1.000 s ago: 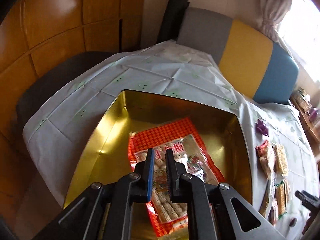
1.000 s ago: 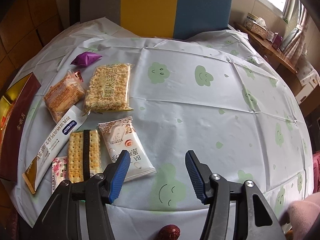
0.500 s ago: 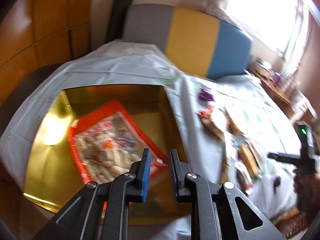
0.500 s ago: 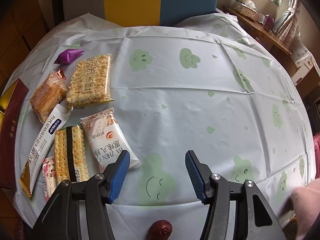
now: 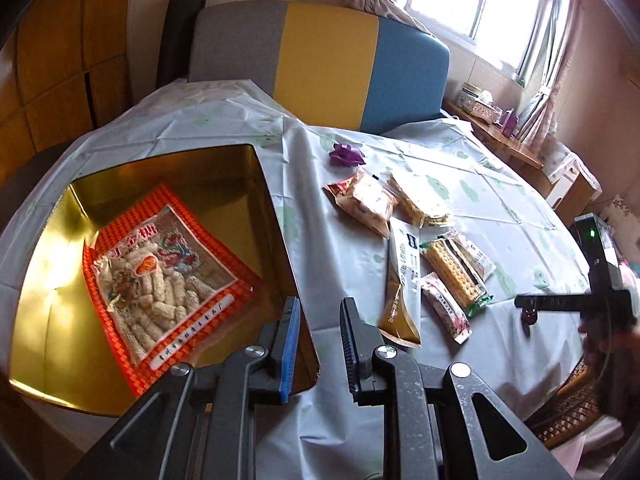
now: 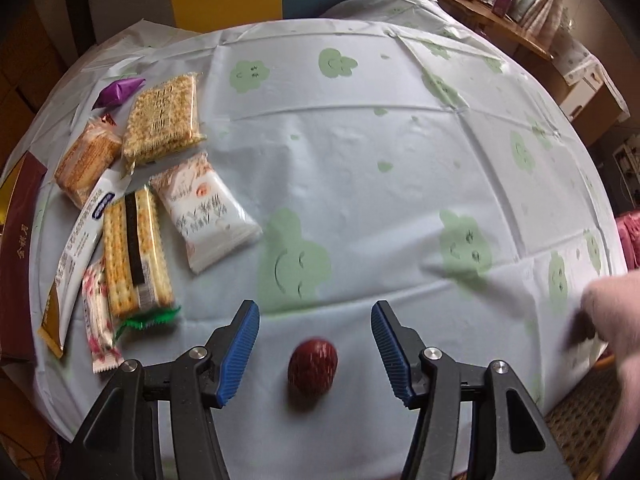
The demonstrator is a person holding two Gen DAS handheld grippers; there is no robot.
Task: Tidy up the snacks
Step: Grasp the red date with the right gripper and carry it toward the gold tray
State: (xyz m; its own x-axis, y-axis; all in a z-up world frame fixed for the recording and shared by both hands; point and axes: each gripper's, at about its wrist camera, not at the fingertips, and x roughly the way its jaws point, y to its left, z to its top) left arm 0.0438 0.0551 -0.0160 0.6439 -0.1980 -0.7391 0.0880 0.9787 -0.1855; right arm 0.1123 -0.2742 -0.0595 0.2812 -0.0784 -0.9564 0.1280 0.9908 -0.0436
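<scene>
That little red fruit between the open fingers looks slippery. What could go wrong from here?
1. The small wrinkled red date is rounded and lies near the edge of the white cloud-print tablecloth; if the right gripper closes off-centre, the date could roll off.
2. The left gripper, empty and slightly open, hangs right over the rim of the gold tin box and might knock it.
3. The clear cracker packet overlaps neighbouring wrappers, so picking it may drag them.

Gold tray [image 5: 52,344]: glossy, mirror-like metallic finish. Red packet [image 5: 160,276]: shiny plastic film. Cloth over the surface [image 6: 360,168]: smooth, creased, low sheen. Date [image 6: 313,365]: wrinkled, dull-glossy skin. Tool pads [image 6: 240,348]: ribbed blue; arms matt black.
</scene>
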